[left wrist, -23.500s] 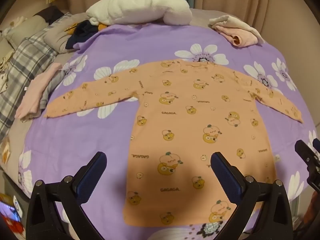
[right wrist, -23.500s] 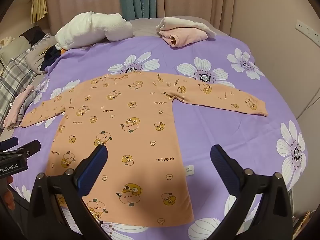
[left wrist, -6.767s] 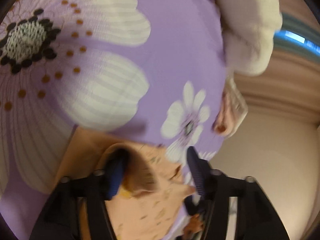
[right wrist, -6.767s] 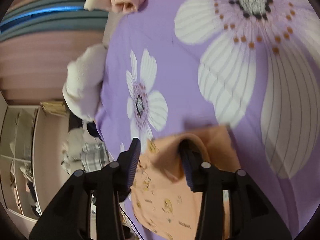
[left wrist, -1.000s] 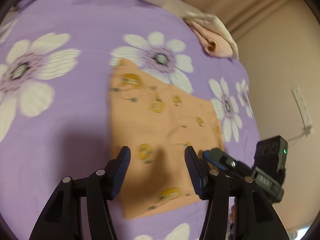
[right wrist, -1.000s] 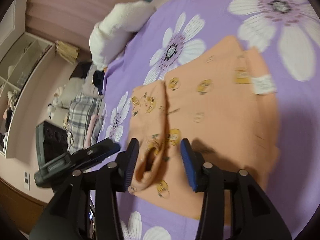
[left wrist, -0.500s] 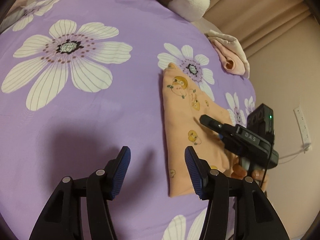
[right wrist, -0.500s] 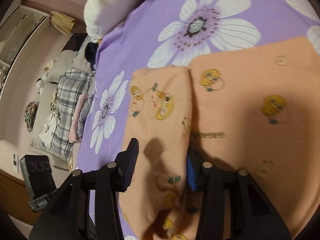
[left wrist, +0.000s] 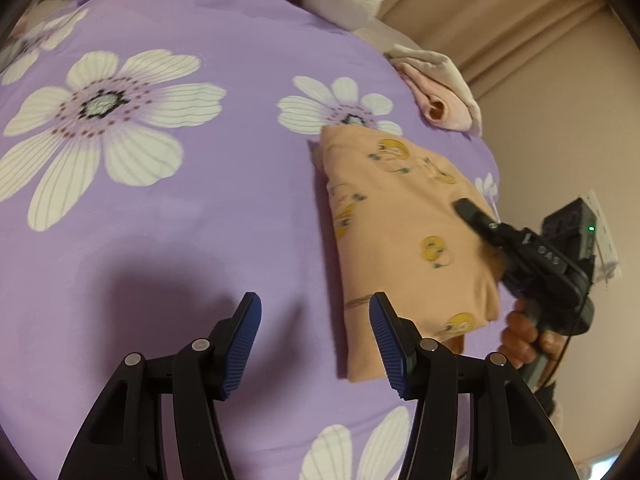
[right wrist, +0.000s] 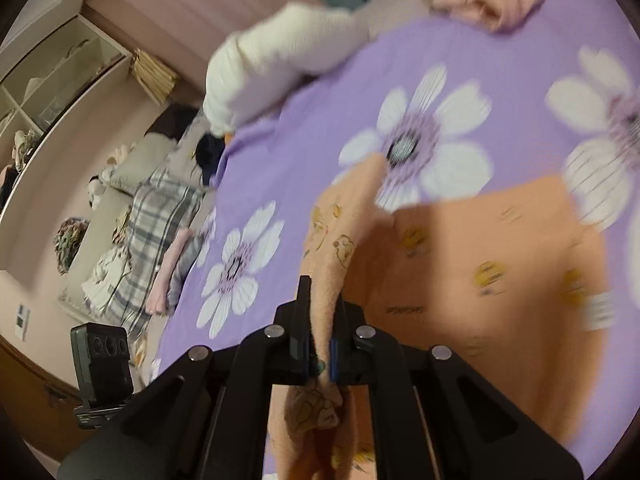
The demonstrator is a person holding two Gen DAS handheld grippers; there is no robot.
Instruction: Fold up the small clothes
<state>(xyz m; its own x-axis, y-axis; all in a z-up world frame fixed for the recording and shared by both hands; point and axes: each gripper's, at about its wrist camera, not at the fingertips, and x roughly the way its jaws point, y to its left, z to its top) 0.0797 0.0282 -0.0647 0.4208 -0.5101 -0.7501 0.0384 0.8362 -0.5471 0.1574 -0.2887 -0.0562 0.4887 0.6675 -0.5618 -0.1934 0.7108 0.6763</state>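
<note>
Orange cotton, printed with yellow cartoon animals: we see the folded shirt [left wrist: 404, 232] lying on the purple flowered bedsheet [left wrist: 168, 208], near a pink folded garment [left wrist: 440, 96]. Our right gripper [right wrist: 320, 316] has its 2 jaws clamped on a raised fold of the shirt. Our left gripper [left wrist: 314, 336] holds nothing, jaws partly apart above bare sheet just left of the shirt.

Right tongs [right wrist: 320, 344] pinching folded orange top's [right wrist: 480, 280] raised edge, purple floral bedspread [right wrist: 328, 128]
</note>
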